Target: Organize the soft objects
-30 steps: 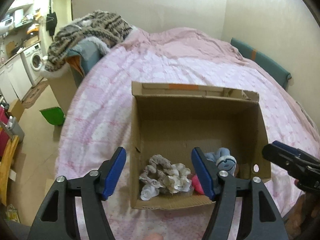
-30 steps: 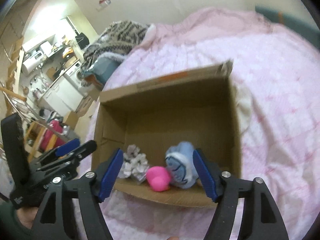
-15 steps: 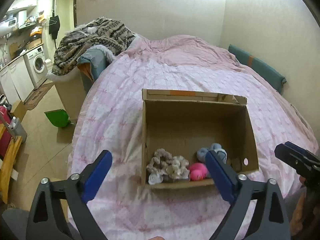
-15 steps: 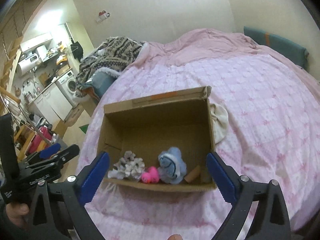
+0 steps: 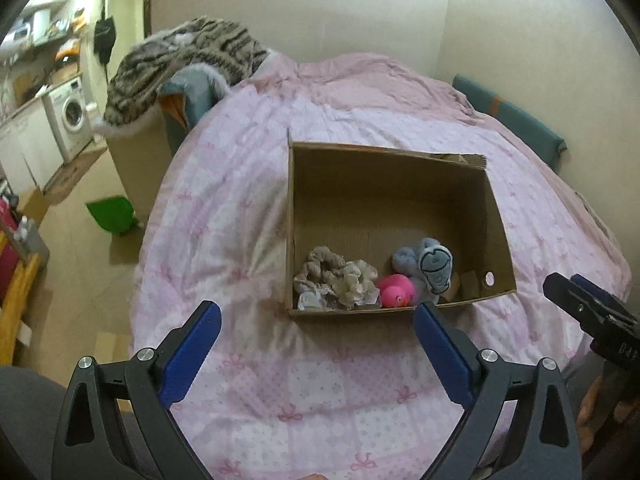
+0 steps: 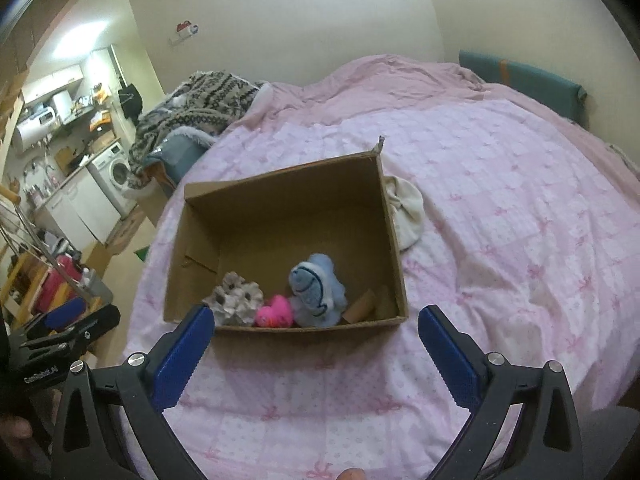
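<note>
An open cardboard box point(image 5: 496, 216) point(image 6: 392, 240) sits on the pink bed. At its near wall lie a beige ruffled cloth point(image 5: 336, 280) point(image 6: 236, 298), a pink toy point(image 5: 396, 290) point(image 6: 274, 312) and a blue plush point(image 5: 428, 264) point(image 6: 318, 290). A white cloth point(image 6: 406, 212) lies on the bed against the box's right side. My left gripper point(image 5: 316, 344) is open and empty, held back from the box's near edge. My right gripper point(image 6: 314, 344) is open and empty, also short of the box.
The pink patterned bedspread point(image 5: 240, 208) surrounds the box. A patterned blanket pile point(image 5: 188, 60) lies at the bed's far left. A teal cushion point(image 5: 512, 116) lines the right wall. A green dustpan point(image 5: 114, 216) and a washing machine point(image 5: 72, 114) are on the left.
Both grippers have pulled back and up from the box and opened wider. The box and its soft things now look smaller and farther away.
</note>
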### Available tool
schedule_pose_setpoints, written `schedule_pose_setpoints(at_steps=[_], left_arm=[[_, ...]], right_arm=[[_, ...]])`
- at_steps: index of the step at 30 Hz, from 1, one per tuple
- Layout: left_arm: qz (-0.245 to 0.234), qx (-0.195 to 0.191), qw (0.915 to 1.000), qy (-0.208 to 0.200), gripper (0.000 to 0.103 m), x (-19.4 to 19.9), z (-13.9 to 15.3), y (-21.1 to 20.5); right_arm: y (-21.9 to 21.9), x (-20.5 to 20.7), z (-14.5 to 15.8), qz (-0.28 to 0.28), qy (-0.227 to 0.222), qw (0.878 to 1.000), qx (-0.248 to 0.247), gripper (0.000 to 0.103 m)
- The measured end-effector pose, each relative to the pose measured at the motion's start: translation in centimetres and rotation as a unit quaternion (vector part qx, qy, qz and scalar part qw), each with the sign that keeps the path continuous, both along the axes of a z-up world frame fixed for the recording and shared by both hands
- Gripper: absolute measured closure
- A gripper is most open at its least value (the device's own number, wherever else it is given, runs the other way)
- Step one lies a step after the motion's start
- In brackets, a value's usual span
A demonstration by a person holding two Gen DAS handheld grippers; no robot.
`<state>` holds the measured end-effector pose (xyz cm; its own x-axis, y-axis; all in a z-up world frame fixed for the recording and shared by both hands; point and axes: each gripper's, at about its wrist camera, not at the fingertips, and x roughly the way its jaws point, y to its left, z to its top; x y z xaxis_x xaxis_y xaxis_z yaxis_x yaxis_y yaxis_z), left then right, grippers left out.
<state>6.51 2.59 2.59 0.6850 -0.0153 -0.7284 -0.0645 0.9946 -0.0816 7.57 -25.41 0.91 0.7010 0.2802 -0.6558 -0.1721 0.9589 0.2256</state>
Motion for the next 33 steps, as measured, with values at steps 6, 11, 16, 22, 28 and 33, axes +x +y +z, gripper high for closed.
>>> schedule_pose_setpoints(at_steps=[6,11,16,22,28,33], left_arm=[[0.003,0.000,0.9999,-0.010,0.007,0.39,-0.10,-0.28],[0.000,0.015,0.9998,-0.014,0.007,0.22,-0.21,-0.62],[-0.005,0.008,0.9998,-0.017,0.007,0.29,-0.13,-0.77],[-0.008,0.005,0.9998,-0.016,0.007,0.37,-0.07,-0.89],[-0.006,-0.001,0.9999,-0.015,0.007,0.30,-0.25,-0.82],[-0.005,-0.005,0.9999,-0.013,0.007,0.31,-0.34,-0.60]], right_arm=[[0.30,0.21,-0.46,-0.012,-0.007,1.000,-0.018,0.000],[0.50,0.28,-0.70,-0.012,-0.005,0.999,-0.030,0.000],[0.67,0.24,-0.77,-0.009,-0.005,0.999,-0.035,0.000],[0.88,0.15,-0.78,-0.006,-0.006,0.999,-0.041,0.000],[0.93,0.16,-0.78,-0.006,-0.006,0.999,-0.042,0.000],[0.92,0.19,-0.80,-0.005,-0.006,0.999,-0.042,0.000]])
